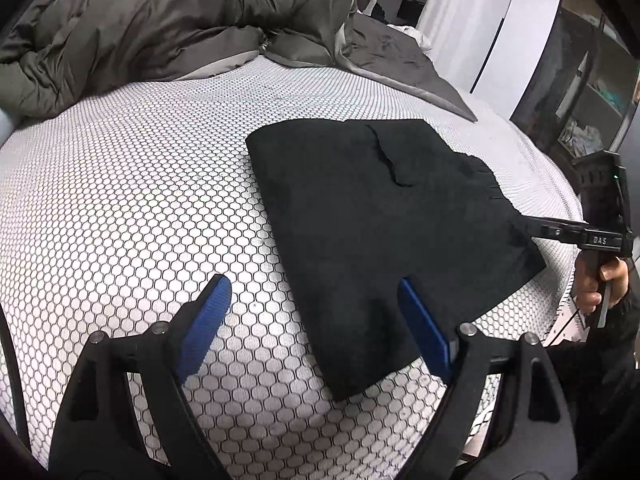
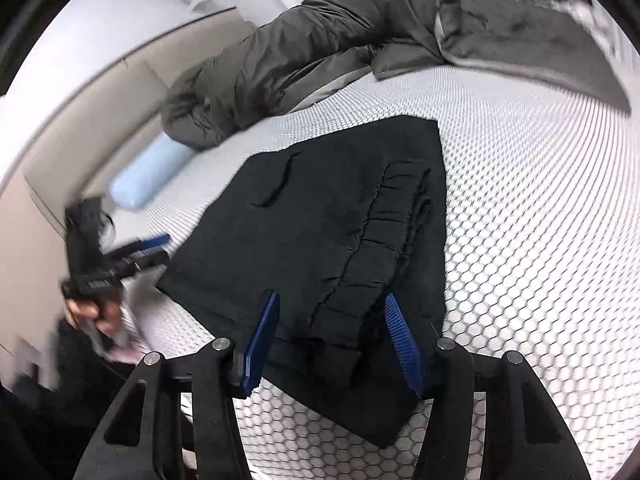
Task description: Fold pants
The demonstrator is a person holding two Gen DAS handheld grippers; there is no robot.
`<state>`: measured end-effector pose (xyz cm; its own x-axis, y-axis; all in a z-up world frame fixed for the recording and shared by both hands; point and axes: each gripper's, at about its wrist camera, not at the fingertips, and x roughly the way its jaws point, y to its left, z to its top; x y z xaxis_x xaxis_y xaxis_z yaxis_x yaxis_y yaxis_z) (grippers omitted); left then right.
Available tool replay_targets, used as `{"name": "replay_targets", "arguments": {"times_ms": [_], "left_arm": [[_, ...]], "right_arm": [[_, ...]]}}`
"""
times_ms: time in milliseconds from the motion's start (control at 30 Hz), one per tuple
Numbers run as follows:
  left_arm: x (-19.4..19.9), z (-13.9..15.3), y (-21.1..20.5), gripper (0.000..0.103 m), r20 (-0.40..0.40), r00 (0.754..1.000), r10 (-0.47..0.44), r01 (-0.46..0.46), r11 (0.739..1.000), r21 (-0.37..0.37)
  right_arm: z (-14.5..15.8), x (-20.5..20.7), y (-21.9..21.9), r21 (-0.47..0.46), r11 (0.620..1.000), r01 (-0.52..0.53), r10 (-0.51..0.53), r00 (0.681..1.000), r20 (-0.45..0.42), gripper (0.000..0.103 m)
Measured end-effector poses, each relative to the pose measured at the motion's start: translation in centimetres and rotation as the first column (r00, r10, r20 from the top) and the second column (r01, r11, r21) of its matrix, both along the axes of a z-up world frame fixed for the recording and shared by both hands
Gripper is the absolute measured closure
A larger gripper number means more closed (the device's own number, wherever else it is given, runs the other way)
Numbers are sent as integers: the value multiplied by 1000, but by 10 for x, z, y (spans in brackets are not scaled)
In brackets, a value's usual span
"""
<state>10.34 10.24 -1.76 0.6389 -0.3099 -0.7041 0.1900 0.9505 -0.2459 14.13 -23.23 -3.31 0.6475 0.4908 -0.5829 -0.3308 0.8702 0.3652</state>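
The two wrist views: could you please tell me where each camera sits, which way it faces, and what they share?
Left wrist: rides the left hand-held gripper, fingers apart, looking across the mattress at the pants and duvet; the right hand-held gripper and hand show at right.
Right wrist: rides the right gripper, fingers apart over the pants' waistband, facing a blue pillow; the left gripper shows at left.
Shared: pants, mattress, duvet, each other's gripper.
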Motion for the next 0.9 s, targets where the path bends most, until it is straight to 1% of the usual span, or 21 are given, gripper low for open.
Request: {"name": "replay_targets", "arguments": {"times_ms": [67,100,133,167,200,233,267,333,367,467,500,533,600,633,667,700,733,767,800,833,900], "left_arm": [[7,-2,-5,20,-18,1000,-3,4,1000,13],[12,-4,-8,20,-28,1000,-4,5,1000,22],[16,-5,-11,21,-31,1000,-3,4,1000,29],[17,-6,-12,21,-34,999,-4,6,999,34],[18,-6,-14,21,-36,999,-5,6,999,33],[20,-6,-14,21,-34,999,-4,5,1000,29],[19,-5,-14,21,-31,1000,-2,3,1000,27],[21,-2,-13,21,-23,1000,-1,2,1000,19],[21,-2,-12,21,-20,1000,-2,3,1000,15],[19,1,-11,21,-15,1000,-8,8,1000,13],[18,0,-12,21,-20,1000,-9,9,1000,19],[18,-2,-13,21,-26,1000,-9,10,1000,26],[21,-5,-17,21,-38,999,-12,14,999,46],[22,-6,-18,21,-38,999,-13,15,999,52],[22,-6,-19,21,-35,999,-17,19,998,57],[21,-4,-20,21,-29,999,-22,23,998,58],[21,-3,-21,21,-24,999,-26,27,998,60],[19,-2,-23,21,-16,999,-34,35,997,63],[18,-1,-25,21,-10,999,-42,42,997,68],[18,-1,-25,21,-8,999,-47,47,996,73],[19,-2,-29,21,-13,999,-50,51,995,84]], "right_arm": [[-11,11,-1,16,1000,24,-23,999,-48,46],[-21,21,-2,24,999,37,-35,995,-90,46],[-26,22,-1,36,999,39,-35,994,-108,48],[-30,25,0,45,997,56,-50,992,-116,54],[-27,24,2,41,997,68,-63,992,-107,58],[-22,20,4,29,997,75,-73,993,-88,72],[-16,15,6,33,997,72,-70,995,-65,79],[-1,1,9,41,996,75,-74,997,-21,84],[5,-4,11,50,997,66,-65,998,-4,85],[21,-28,17,67,998,23,-26,999,34,85],[20,-34,18,71,997,16,-18,999,32,85],[15,-27,22,56,998,16,-17,1000,20,84],[-2,-20,23,-40,998,48,-49,998,-28,74],[-14,-13,23,-87,994,70,-75,995,-63,71],[-21,-10,21,-71,995,67,-73,994,-78,70],[-19,-10,20,-53,996,69,-73,995,-74,66],[-13,-14,20,-47,996,74,-77,995,-59,56],[-3,-21,19,-53,995,89,-90,996,-10,49],[4,-28,18,-52,994,98,-96,995,31,49],[8,-28,15,-39,994,100,-98,994,45,49],[10,-29,16,-30,995,94,-93,994,49,58]]}}
